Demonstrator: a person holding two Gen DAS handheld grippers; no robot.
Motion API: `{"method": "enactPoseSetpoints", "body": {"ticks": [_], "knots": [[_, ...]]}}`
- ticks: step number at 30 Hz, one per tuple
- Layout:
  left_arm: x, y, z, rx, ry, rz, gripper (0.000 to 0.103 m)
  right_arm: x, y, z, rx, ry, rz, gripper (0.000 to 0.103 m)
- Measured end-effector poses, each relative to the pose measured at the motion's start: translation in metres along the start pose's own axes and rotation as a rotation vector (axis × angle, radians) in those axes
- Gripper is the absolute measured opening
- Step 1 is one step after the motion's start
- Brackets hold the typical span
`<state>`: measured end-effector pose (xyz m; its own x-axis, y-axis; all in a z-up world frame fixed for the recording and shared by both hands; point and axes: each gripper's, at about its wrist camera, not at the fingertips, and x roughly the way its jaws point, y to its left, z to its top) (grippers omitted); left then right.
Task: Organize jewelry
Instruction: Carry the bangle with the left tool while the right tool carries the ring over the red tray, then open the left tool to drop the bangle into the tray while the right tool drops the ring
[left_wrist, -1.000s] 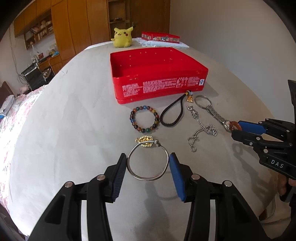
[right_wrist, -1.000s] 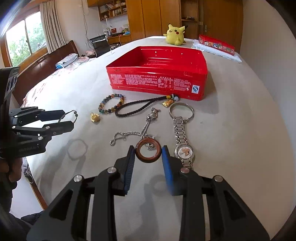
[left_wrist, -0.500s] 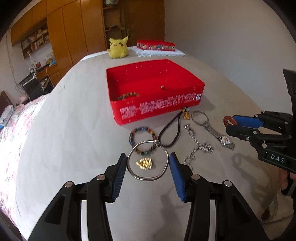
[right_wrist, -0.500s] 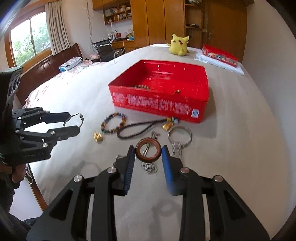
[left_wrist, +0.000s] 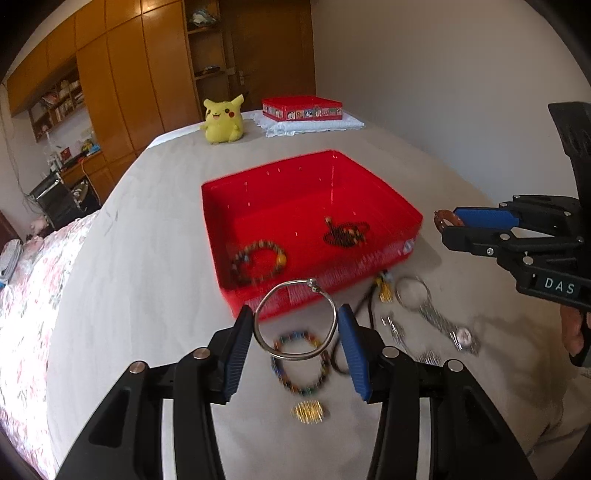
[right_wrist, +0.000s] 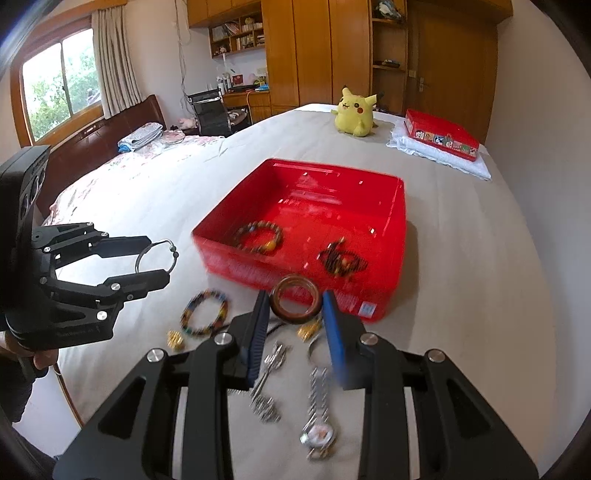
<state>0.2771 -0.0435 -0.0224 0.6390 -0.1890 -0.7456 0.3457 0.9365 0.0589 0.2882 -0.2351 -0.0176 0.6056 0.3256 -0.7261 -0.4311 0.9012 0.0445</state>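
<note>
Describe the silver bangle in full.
The silver bangle is a thin, shiny metal hoop with a small bead-like knob at its top. It is off the bed, clamped at its two sides between the blue pads of the left gripper, its plane tilted toward the camera. It hangs before the near wall of the red box.

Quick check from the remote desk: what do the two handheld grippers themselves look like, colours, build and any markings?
Both are black, angular linkage frames with silver round pivot screws. Left gripper and right gripper each carry ribbed blue finger pads. The right one's body shows white "DAS" lettering in the left wrist view. No cables show. A dark sleeve edge appears low in the right wrist view.
</note>
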Motion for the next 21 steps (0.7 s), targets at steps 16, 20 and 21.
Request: {"method": "enactPoseSetpoints", "body": {"ticks": [16, 20, 21], "knots": [[0.135, 0.023, 0.067, -0.041, 0.153, -0.042, 0.048, 0.146, -0.060, 0.058, 0.043, 0.227, -0.030, 0.028], [0.151, 0.022, 0.062, -0.046, 0.182, -0.046, 0.048, 0.158, -0.060, 0.055, 0.030, 0.257, -0.037, 0.029], [0.152, 0.023, 0.061, -0.050, 0.187, -0.047, 0.048, 0.160, -0.059, 0.054, 0.020, 0.264, -0.043, 0.029]]}}
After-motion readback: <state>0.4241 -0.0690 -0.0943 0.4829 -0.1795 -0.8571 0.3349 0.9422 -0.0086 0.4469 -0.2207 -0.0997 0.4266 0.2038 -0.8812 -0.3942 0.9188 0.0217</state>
